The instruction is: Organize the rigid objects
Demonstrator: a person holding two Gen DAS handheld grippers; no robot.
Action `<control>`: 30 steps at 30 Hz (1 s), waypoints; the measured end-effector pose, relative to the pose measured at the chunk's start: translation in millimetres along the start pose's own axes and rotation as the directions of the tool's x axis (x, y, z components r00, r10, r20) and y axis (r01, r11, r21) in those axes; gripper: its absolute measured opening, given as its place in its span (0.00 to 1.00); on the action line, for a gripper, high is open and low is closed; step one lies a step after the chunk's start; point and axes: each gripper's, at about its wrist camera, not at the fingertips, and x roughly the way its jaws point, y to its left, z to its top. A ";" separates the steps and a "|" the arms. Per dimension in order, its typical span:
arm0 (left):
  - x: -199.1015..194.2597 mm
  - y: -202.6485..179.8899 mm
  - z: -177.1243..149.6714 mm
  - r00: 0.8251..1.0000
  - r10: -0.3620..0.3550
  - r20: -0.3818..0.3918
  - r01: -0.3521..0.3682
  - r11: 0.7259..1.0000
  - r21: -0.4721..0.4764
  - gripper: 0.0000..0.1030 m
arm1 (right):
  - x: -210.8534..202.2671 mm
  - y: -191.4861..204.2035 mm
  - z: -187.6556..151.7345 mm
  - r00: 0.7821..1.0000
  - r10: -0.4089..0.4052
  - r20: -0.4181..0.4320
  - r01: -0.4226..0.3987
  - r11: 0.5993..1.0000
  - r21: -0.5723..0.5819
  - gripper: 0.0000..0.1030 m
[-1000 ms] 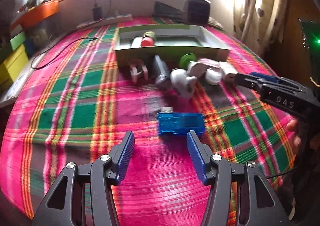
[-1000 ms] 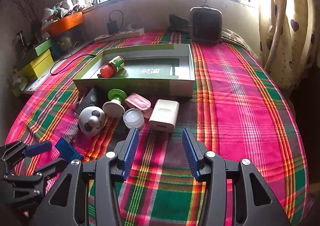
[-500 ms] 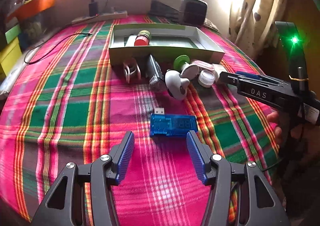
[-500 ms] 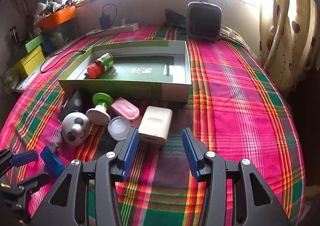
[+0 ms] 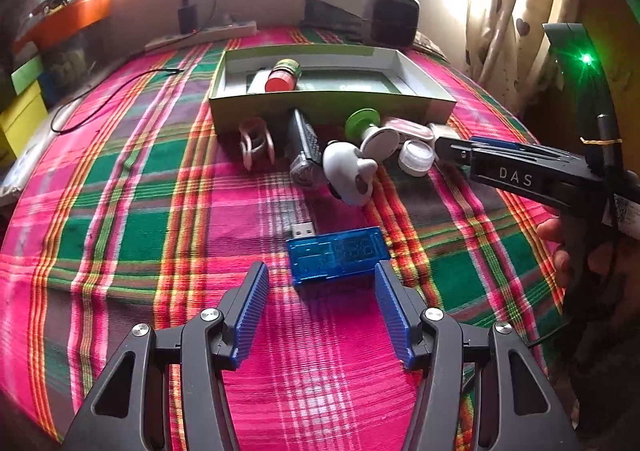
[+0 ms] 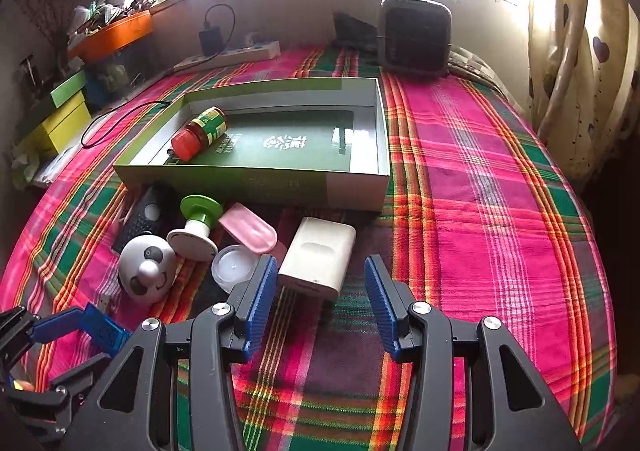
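A blue see-through USB meter (image 5: 338, 255) lies flat on the plaid cloth. My left gripper (image 5: 320, 273) is open, and the meter's near edge sits just between its fingertips, touching neither pad. My right gripper (image 6: 320, 265) is open around the near end of a white power adapter (image 6: 320, 247); its pads stand clear of it. Behind lies a shallow green box (image 6: 256, 183) holding a red-capped bottle (image 6: 200, 133). From the left wrist view the right gripper (image 5: 450, 145) reaches in from the right. The left gripper (image 6: 60, 327) shows at the bottom left of the right wrist view.
In front of the box lie a panda-faced white ball (image 6: 146, 269), a green-and-white spool (image 6: 198, 227), a pink case (image 6: 248, 227), a small clear jar (image 6: 234, 267), a black remote (image 6: 146, 217) and pink clips (image 5: 256, 143). A power strip (image 6: 228, 55) and a dark speaker (image 6: 416, 37) stand at the back.
My right gripper has moved forward, so the white adapter now reaches between its fingertips. The left gripper has hardly shifted over the blue meter. Both jaws keep the same width.
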 end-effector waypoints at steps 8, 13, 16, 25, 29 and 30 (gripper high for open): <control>-4.4 22.7 -1.9 1.000 0.005 0.012 -0.005 0.999 -0.042 0.53 | -0.1 -5.6 -1.2 0.998 -0.059 -0.007 0.059 0.998 -0.002 0.45; -10.3 39.3 4.4 0.999 0.002 0.042 0.001 0.996 -0.086 0.53 | 4.7 -8.5 1.1 0.998 -0.057 -0.022 0.057 0.998 0.004 0.45; -10.1 44.6 9.6 0.999 0.012 0.046 -0.007 0.996 -0.092 0.53 | 7.4 -8.2 3.1 0.998 -0.061 -0.029 0.061 0.998 0.001 0.45; -3.5 52.6 25.9 0.999 0.006 0.051 -0.001 0.995 -0.099 0.53 | 13.6 -11.7 7.6 0.997 -0.065 -0.041 0.065 0.998 0.005 0.45; 0.7 53.9 30.2 0.999 0.004 0.052 0.001 0.996 -0.090 0.53 | 14.3 -13.0 9.0 0.997 -0.064 -0.039 0.064 0.998 0.004 0.45; 2.1 54.2 31.4 0.999 0.000 0.051 0.004 0.996 -0.089 0.53 | 14.2 -12.6 8.9 0.997 -0.064 -0.038 0.064 0.998 0.001 0.43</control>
